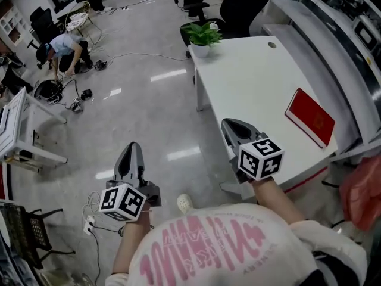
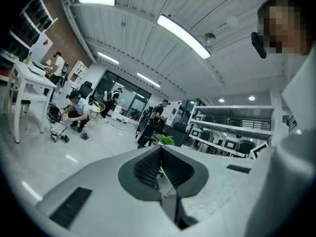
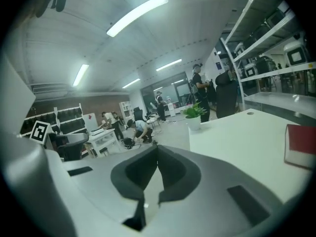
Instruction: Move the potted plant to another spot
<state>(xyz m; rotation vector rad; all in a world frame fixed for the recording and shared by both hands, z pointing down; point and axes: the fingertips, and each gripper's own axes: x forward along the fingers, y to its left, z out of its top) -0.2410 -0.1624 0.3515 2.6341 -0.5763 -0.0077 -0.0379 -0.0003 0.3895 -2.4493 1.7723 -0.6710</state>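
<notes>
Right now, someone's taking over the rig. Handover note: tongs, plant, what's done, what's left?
Left tongs: shut, empty, over the floor left of the white desk.
Right tongs: shut, empty, by the desk's near left corner.
Potted plant: upright at the desk's far left corner, untouched. A red book lies toward the desk's right edge.
Done: nothing yet.
Left: reach the plant, open, grip the pot, set it at another spot.
</notes>
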